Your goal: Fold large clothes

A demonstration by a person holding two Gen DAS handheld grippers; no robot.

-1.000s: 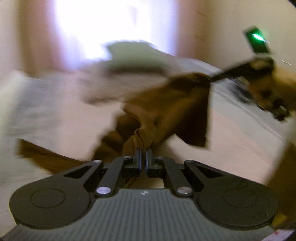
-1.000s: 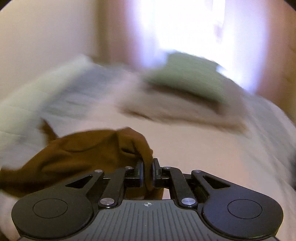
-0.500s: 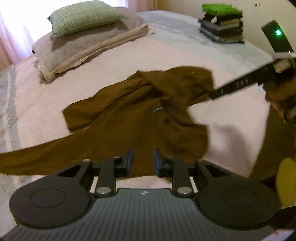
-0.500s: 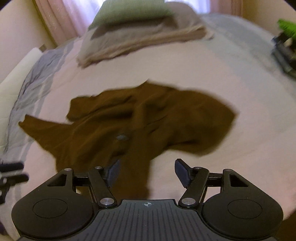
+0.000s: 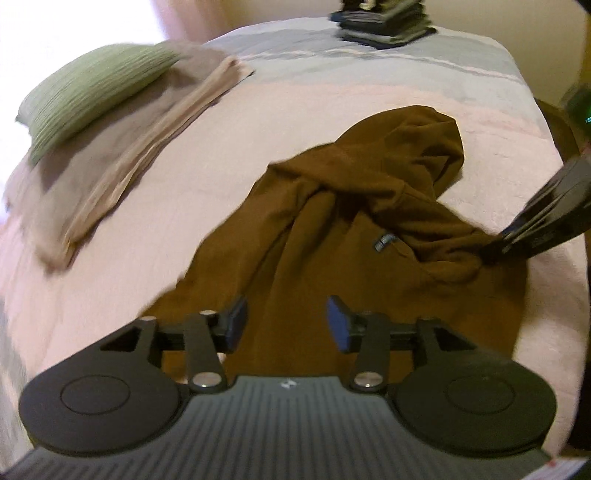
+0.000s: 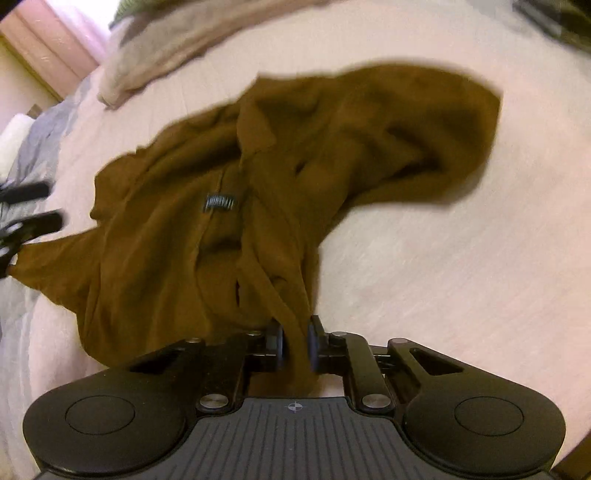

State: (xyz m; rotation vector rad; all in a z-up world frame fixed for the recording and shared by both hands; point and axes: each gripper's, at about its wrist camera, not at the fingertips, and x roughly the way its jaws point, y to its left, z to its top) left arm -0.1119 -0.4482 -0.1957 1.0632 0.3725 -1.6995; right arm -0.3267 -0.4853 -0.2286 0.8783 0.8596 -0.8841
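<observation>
A brown hooded garment [image 5: 332, 229] lies crumpled on the pink bed cover [image 5: 332, 92], its hood toward the far right. My left gripper [image 5: 286, 325] hovers over the garment's near edge. Its jaws are opening, and no cloth is pinched between the blue pads. In the right wrist view the same garment [image 6: 258, 166] spreads ahead, a small label showing on it. My right gripper [image 6: 295, 343] is closing on a bunched fold at the garment's near edge, with cloth pressed between the pads. It shows in the left wrist view as the right gripper [image 5: 495, 251], tugging that fold. The left gripper [image 6: 40, 208] appears at the left edge.
A green pillow [image 5: 92, 88] rests on folded beige blankets [image 5: 122, 162] at the far left of the bed. A stack of folded clothes [image 5: 384, 26] sits at the far edge. The beige blankets [image 6: 177, 40] also show in the right wrist view.
Both grippers let go of the lifted garment, which dropped onto the bed. Both hands sank toward it. The left jaws spread wider; the right jaws opened, then closed on a fold.
</observation>
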